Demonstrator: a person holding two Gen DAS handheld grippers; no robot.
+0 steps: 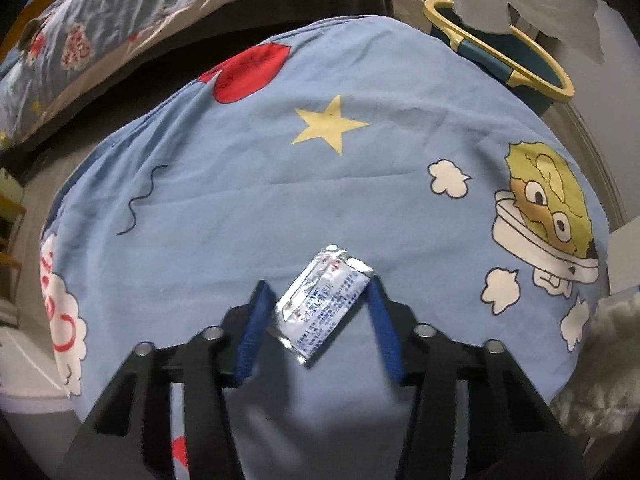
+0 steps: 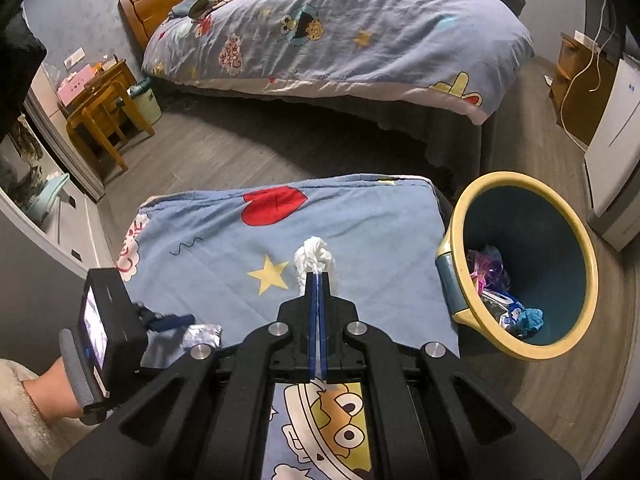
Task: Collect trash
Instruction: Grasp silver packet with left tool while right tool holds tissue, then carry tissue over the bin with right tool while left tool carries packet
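Left gripper [image 1: 318, 288]: pointed steeply down over the blue cartoon-print cloth [image 1: 240, 184], blue pads set against two opposite edges of a small silver foil sachet [image 1: 324, 304] and clamped across its width. Gripped by the edges, probably, because a packet this flat on soft fabric offers no other purchase from above.

Sachet: rectangular, crinkled and shiny, with crimped ends and fine blue print plus a few red marks on the upper face. Lies askew to the fingers, one corner aimed back between them. Looks flat and empty, so likely to buckle or slip if squeezed hard. Sits towards the near left part of the cloth, well short of the yellow star at its middle. Not yet clear of the fabric, as far as can be told.

Right gripper [image 2: 319, 276]: fingers pressed flat together on a twisted wad of white tissue paper [image 2: 314, 256], which sticks up past the tips. Held above the middle of the cloth, between the star and the right edge, presumably on its way to the round dark-teal plastic bin with a pale yellow rim [image 2: 520, 177].

Bin: on the floor just off the cloth's right edge, mouth open and unobstructed, with coloured wrappers and scraps [image 2: 504, 304] at the bottom. Handy for both hands, so a short carry for tissue and sachet alike.
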